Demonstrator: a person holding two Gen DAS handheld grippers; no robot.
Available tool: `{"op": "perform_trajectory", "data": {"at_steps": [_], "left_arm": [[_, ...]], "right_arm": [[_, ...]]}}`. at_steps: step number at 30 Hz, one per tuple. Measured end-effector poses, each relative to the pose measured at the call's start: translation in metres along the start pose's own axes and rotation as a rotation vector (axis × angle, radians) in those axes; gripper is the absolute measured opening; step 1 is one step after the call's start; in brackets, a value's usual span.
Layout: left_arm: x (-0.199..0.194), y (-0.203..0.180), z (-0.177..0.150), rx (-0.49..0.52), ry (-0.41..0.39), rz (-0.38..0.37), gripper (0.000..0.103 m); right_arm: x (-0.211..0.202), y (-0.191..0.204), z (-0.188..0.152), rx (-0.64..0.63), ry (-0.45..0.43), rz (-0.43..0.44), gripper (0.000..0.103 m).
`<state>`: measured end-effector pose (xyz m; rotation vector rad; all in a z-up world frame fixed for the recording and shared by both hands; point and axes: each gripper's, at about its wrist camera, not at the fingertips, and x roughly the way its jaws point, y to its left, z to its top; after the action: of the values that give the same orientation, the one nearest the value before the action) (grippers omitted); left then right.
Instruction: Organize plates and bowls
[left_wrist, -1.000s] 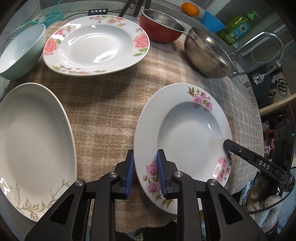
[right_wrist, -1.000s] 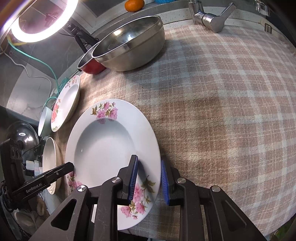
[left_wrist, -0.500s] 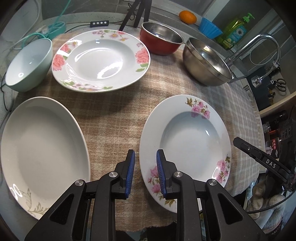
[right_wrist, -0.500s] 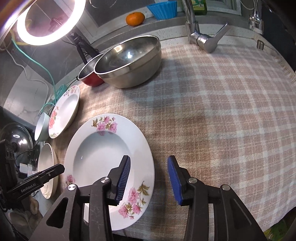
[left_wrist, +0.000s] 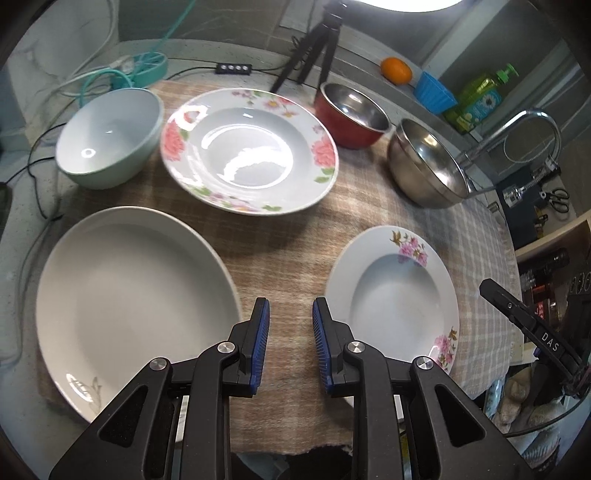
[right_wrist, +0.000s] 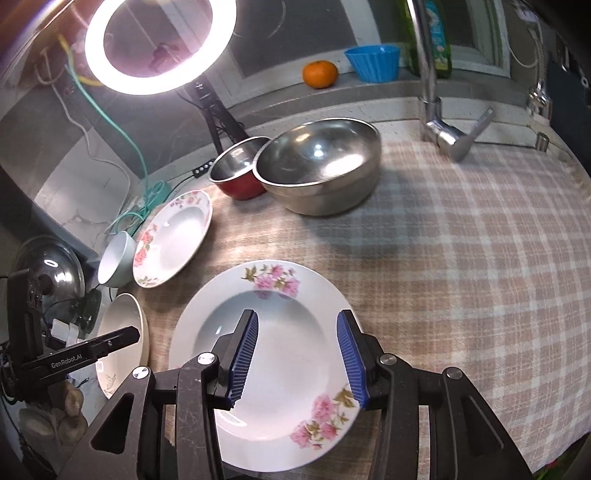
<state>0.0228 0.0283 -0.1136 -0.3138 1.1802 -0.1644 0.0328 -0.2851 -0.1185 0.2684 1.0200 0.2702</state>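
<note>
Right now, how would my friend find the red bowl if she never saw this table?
Start at the checked cloth and look to its far edge, by the ring light's tripod. Two metal-lined bowls sit there touching; the red bowl is the smaller one, left of the steel bowl. Only it is red outside.

Ring light glares overhead; floral plate shows specular highlights; slight motion blur, heavy fisheye edge vignetting.

"DAS" stands in white letters on the black finger of the right gripper, at the right edge of the left wrist view. "GenRobot.AI" stands in white on the black finger of the left gripper, low at the left of the right wrist view. The green bottle's label is unreadable.
</note>
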Motion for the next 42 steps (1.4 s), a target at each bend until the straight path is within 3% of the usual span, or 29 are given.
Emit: {"op": "perform_trajectory", "data": {"at_steps": [6,10,23,29,35,42], "left_arm": [[-0.016,0.029,0.001,-0.059,-0.039,0.039,0.022],[-0.026,0.049,0.001,-0.099,-0.063,0.064,0.022],[-0.05,0.125,-0.011,-0.246,-0.112,0.187,0.022],[-0.052,0.153,-0.022,-0.291,-0.099,0.221,0.022],[-0.053,0.168,-0.031,-0.319,-0.09,0.234,0.022],[-0.044,0.176,-0.034,-0.335,-0.056,0.194,0.022]], "right_arm": [[0.006,0.024,0.008,-0.028,-0.021,0.079,0.05],[0.013,0.046,0.014,-0.079,-0.008,0.079,0.051],[0.058,0.126,0.003,-0.219,0.129,0.185,0.051],[0.083,0.162,-0.013,-0.27,0.199,0.214,0.034],[0.107,0.177,-0.023,-0.272,0.259,0.2,0.027],[0.127,0.18,-0.027,-0.257,0.309,0.174,0.023]]}}
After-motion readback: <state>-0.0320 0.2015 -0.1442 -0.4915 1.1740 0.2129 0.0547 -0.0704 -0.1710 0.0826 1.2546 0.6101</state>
